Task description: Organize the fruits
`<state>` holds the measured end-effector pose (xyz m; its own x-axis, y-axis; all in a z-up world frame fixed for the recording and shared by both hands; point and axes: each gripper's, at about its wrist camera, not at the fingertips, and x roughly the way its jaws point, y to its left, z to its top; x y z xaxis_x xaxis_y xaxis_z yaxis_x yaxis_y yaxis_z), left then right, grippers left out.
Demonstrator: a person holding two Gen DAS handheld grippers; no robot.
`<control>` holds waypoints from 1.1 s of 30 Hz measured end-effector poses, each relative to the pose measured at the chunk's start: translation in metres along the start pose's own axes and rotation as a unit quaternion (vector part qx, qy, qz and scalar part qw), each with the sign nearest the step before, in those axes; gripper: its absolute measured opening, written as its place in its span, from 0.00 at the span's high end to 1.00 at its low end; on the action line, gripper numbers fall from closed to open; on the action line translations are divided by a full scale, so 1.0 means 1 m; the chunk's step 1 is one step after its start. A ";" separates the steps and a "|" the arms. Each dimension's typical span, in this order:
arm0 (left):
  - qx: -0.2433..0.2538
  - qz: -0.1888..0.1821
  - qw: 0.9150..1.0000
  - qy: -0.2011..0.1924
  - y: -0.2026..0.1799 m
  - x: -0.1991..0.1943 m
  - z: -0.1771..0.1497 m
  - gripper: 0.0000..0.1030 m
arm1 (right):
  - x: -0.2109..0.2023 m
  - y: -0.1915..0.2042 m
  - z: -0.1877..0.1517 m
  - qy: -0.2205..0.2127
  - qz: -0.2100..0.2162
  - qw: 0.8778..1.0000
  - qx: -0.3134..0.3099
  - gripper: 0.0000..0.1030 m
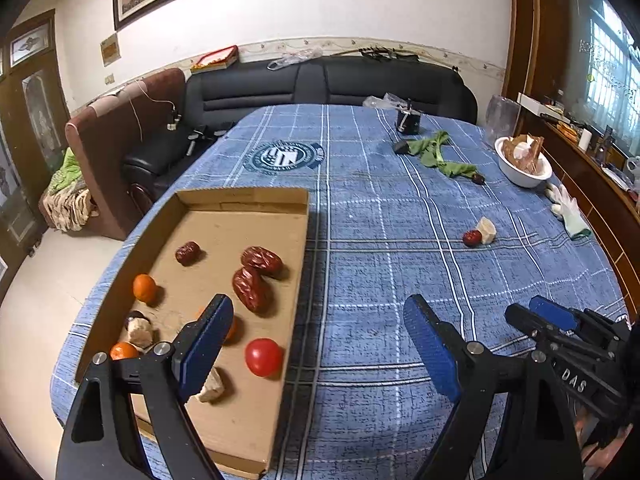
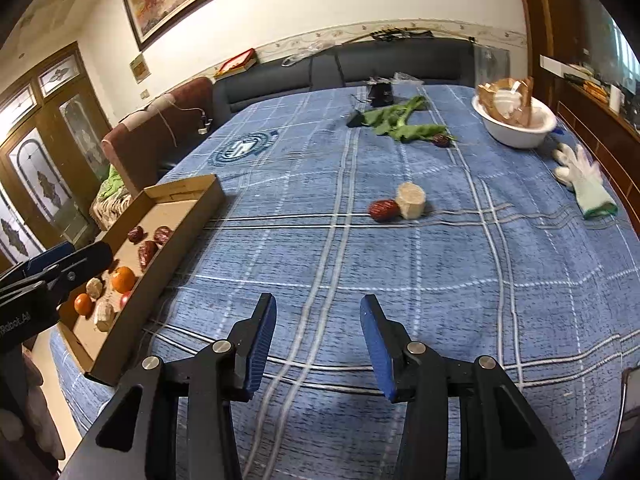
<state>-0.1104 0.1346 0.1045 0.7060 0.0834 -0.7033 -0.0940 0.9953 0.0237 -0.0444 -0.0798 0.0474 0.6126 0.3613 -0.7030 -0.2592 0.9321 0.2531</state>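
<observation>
A cardboard tray (image 1: 240, 199) on the left of the blue checked tablecloth holds three red dates (image 1: 261, 261), oranges (image 1: 145, 288), a red tomato (image 1: 263, 357) and pale chunks (image 1: 212, 388). My left gripper (image 1: 316, 308) hangs open above the tray's right wall, with nothing between its pads. Out on the cloth a loose red date (image 2: 384, 210) lies against a pale round chunk (image 2: 411, 200). My right gripper (image 2: 318, 302) is partly open and empty, low over the cloth and well short of that date. A further date (image 2: 441, 141) rests by the green leaves (image 2: 400, 124).
A white bowl (image 2: 514, 120) with brown packaging stands at the far right, and a white glove (image 2: 584, 184) lies near the right edge. A small dark object (image 1: 408, 122) sits at the back. Sofas line the table's far side and left side.
</observation>
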 end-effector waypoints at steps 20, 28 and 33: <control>0.053 -0.020 0.998 0.018 -0.032 0.021 -0.009 0.16 | 0.013 -0.039 -0.005 0.025 -0.027 0.999 0.038 0.53; 0.063 -0.013 0.998 0.012 -0.036 0.019 -0.010 0.16 | 0.016 -0.034 -0.004 0.028 -0.025 0.999 0.033 0.53; 0.063 -0.020 0.998 0.017 -0.037 0.020 -0.012 0.16 | 0.016 -0.035 -0.004 0.029 -0.025 0.999 0.038 0.53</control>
<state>-0.1008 0.0985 0.0812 0.6828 0.0442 -0.7293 0.0237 0.9963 0.0826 -0.0285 -0.1072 0.0249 0.5795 0.3132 -0.7524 -0.1707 0.9494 0.2637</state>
